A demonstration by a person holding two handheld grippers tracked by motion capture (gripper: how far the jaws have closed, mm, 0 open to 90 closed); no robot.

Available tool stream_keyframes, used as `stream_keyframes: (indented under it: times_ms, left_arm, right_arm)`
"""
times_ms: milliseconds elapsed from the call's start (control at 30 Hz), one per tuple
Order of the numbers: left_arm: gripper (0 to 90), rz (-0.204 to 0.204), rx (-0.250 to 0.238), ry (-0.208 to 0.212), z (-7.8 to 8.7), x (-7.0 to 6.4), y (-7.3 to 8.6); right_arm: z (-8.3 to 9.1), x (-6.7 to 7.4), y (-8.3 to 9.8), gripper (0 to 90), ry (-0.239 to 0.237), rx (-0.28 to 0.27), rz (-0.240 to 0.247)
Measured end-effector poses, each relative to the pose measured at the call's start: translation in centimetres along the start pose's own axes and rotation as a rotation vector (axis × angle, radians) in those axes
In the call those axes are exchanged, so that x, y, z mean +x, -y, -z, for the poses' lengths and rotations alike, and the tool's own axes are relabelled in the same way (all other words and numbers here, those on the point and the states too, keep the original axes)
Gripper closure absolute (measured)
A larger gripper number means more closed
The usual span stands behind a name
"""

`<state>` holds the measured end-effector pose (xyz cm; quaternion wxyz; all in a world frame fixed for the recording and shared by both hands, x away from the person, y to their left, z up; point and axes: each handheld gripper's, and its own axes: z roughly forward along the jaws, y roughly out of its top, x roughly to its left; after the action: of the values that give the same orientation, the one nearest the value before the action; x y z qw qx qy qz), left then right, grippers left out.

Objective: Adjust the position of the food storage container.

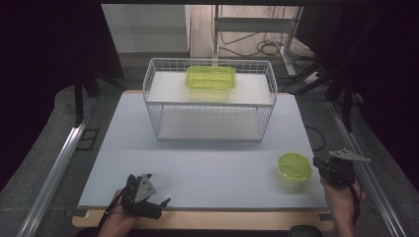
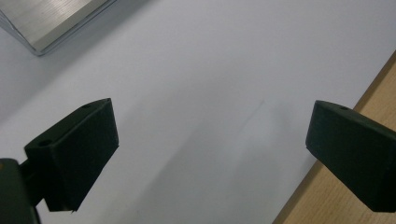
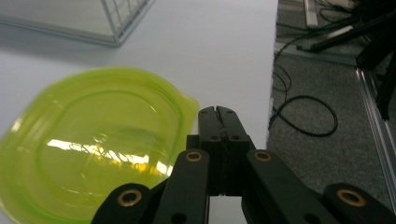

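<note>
1. Here, the right gripper (image 3: pixel 218 112) has its two black jaws pressed flat together with nothing between them, as the right gripper view shows along its length.
2. Its tips sit just beside the rim of the round green container (image 3: pixel 93 154), at the small tab on that rim; whether they touch the tab is hard to tell from this angle.
3. In the high view the round green container (image 1: pixel 295 166) rests on the pale table (image 1: pixel 207 168) near its right front corner, with the right gripper (image 1: pixel 318 165) just to its right, held by the person's right hand (image 1: pixel 341 200).
4. The left gripper (image 2: pixel 212 140) has its jaws wide apart, and bare table surface lies between them; a strip of wooden edge shows at the right of that view.
5. In the high view the left gripper (image 1: pixel 158 202) lies low at the table's front left edge, well apart from the container.
6. A white wire rack (image 1: pixel 210 98) stands at the middle back of the table, and a rectangular green container (image 1: pixel 211 77) sits on its upper shelf.
</note>
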<state>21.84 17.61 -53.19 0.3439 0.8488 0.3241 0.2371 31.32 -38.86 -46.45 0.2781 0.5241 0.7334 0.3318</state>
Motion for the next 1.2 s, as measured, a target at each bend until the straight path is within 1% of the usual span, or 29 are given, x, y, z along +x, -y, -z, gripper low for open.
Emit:
stream_keyframes:
  times_ms: [133, 233, 333, 433, 467, 500, 700, 833, 1033, 1067, 1200]
  left_arm:
    - [2.3, -0.004, 0.002, 0.0, 0.0, -0.1, 0.0]
    - [2.4, -0.008, 0.004, 0.0, 0.0, -0.1, 0.0]
    - [2.4, -0.014, 0.007, 0.001, 0.0, -0.1, 0.0]
    - [2.4, -0.018, 0.007, 0.0, 0.0, -0.2, 0.0]
    - [2.4, -0.019, 0.009, 0.0, -0.1, -0.2, 0.0]
    - [2.4, -0.019, 0.009, 0.0, -0.1, -0.2, 0.0]
    - [2.4, -0.023, 0.012, -0.001, -0.1, -0.2, 0.0]
    - [2.4, -0.026, 0.014, -0.001, -0.1, -0.3, 0.0]
    - [2.5, -0.027, 0.013, -0.001, -0.1, -0.3, 0.0]
    - [2.4, -0.027, 0.013, -0.001, -0.1, -0.3, 0.0]
    - [2.5, -0.029, 0.014, -0.001, -0.1, -0.3, 0.0]
  right_arm:
    - [-0.6, 0.0, 0.2, 89.3, 0.001, 0.026, 0.001]
    - [-1.0, 0.2, 0.4, 89.2, -0.009, 0.042, 0.008]
    - [-1.1, 0.4, 0.4, 89.2, -0.007, 0.048, 0.015]
    - [-1.2, 0.6, 0.3, 89.2, -0.008, 0.054, 0.007]
    - [-1.3, 1.0, 0.3, 89.2, -0.02, 0.056, 0.005]
    - [-1.3, 1.0, 0.3, 89.2, -0.02, 0.056, 0.005]
    - [-1.6, 2.4, 0.0, 89.2, -0.057, 0.067, 0.021]
    - [-1.8, 3.6, -0.2, 89.2, -0.089, 0.077, 0.041]
    - [-1.9, 5.3, -0.4, 89.2, -0.14, 0.093, 0.057]
    - [-2.0, 5.7, -0.5, 89.1, -0.154, 0.095, 0.065]
    - [-1.8, 5.8, -0.6, 87.3, -0.152, 0.1, 0.07]
